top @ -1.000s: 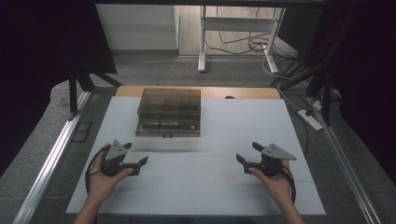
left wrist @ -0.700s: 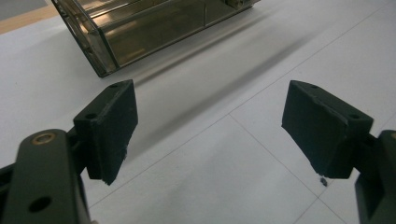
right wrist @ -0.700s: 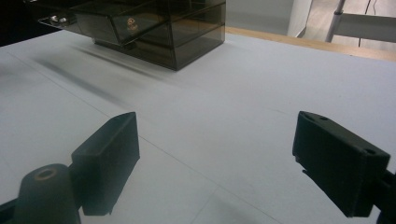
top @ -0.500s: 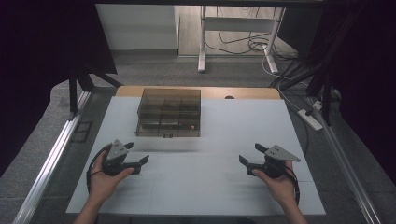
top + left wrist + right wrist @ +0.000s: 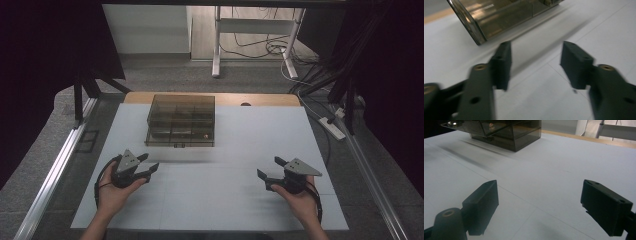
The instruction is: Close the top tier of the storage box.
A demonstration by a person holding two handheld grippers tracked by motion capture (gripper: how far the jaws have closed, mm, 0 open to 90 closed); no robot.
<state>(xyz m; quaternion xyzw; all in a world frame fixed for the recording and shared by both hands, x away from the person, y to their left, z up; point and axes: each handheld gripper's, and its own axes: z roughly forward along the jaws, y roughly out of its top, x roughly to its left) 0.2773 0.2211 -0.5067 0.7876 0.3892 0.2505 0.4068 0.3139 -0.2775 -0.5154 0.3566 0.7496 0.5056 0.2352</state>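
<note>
A smoky transparent box (image 5: 182,120) with several compartments stands on the white table (image 5: 240,130), at the far middle; something small and reddish lies in one front compartment. My left gripper (image 5: 150,161) sits on the table near the front left, pointing right and toward the box (image 5: 499,17). Its jaws have just been closing, and a gap with nothing in it remains between them (image 5: 536,50). My right gripper (image 5: 268,167) rests at the front right, pointing left. It is wide open (image 5: 539,187) over bare table, with the box (image 5: 506,132) farther off.
A metal rail (image 5: 55,170) runs along the table's left side and another (image 5: 370,175) along the right. Beyond the far edge are a wooden strip (image 5: 260,99), a stand's legs (image 5: 216,45) and floor cables (image 5: 280,50). A power strip (image 5: 332,127) lies at the right.
The left gripper's jaws stand narrower than before. Both hands have stayed almost where they were.
</note>
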